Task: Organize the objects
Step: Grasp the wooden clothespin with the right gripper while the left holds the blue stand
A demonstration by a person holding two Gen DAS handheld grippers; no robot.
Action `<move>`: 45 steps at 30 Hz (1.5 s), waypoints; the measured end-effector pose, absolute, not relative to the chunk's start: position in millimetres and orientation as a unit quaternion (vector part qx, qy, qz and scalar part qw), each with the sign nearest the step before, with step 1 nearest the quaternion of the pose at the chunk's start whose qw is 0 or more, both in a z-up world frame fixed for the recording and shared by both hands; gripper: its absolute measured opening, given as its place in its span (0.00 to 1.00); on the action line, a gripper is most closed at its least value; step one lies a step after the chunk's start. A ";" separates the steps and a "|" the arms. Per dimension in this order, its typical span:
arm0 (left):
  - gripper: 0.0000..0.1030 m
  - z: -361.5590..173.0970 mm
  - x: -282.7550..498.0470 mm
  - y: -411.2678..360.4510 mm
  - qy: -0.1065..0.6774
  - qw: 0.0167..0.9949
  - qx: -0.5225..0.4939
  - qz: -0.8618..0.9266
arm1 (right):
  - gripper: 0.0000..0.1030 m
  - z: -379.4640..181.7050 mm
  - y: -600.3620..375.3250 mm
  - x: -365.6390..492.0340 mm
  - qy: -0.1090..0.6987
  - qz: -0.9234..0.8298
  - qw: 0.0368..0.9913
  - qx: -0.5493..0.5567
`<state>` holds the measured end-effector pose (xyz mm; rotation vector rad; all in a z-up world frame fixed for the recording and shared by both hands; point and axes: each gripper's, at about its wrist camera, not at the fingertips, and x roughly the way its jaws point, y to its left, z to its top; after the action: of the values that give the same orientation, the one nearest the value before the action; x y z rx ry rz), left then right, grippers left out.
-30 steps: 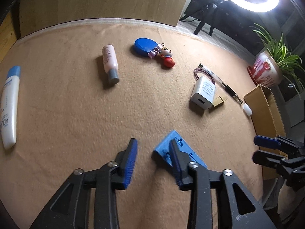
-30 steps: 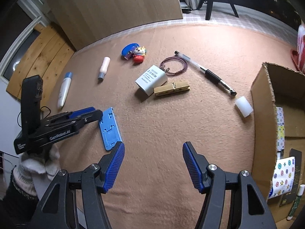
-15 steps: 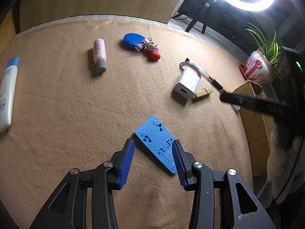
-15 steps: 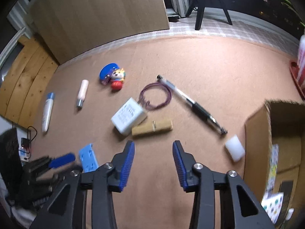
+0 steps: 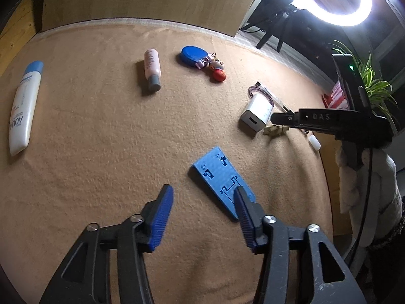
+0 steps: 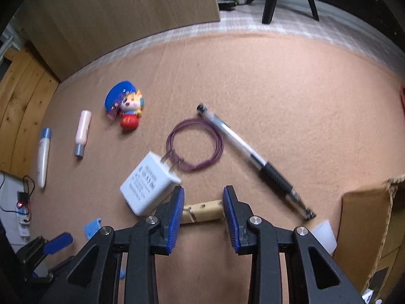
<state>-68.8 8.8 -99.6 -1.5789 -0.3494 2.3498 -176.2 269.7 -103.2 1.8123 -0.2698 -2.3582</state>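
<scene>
My left gripper (image 5: 202, 212) is open and empty above the tan cloth, with a flat blue plastic plate (image 5: 221, 181) lying just ahead of its right finger. My right gripper (image 6: 202, 212) is open, its jaws either side of a wooden clothespin (image 6: 203, 211) that lies on the cloth; the pads do not touch it. A white charger block (image 6: 149, 183) lies just left of it, with a purple cable coil (image 6: 195, 147) and a pen (image 6: 253, 157) beyond. The right gripper's body (image 5: 329, 121) shows in the left wrist view above the clothespin (image 5: 274, 130).
A cardboard box (image 6: 367, 228) stands at the right with a small white cap (image 6: 324, 233) beside it. A toy keychain on a blue disc (image 6: 126, 106), a pink bottle (image 6: 82, 131) and a white tube (image 6: 44, 157) lie at the left. A wooden board (image 6: 114, 12) stands behind.
My right gripper has moved forward over the clothespin and its jaws have narrowed. My left gripper has pulled back from the blue plate, which stays on the cloth.
</scene>
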 end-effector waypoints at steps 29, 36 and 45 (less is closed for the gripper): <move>0.72 -113.5 -94.7 67.5 -0.036 0.115 -0.571 0.812 | 0.38 -88.1 254.5 -102.6 -0.043 -0.785 0.140 0.602; 0.72 -118.7 -92.3 92.4 0.052 0.097 -0.557 0.823 | 0.38 -92.3 245.4 -102.5 -0.018 -0.785 0.139 0.603; 0.67 -118.3 -84.7 81.9 0.059 0.109 -0.545 0.829 | 0.38 -100.0 222.4 -104.0 0.028 -0.779 0.134 0.611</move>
<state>-84.7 81.9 -118.3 -1.6027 0.1722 2.4386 -104.0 222.4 -100.0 1.7715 0.0808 -2.2591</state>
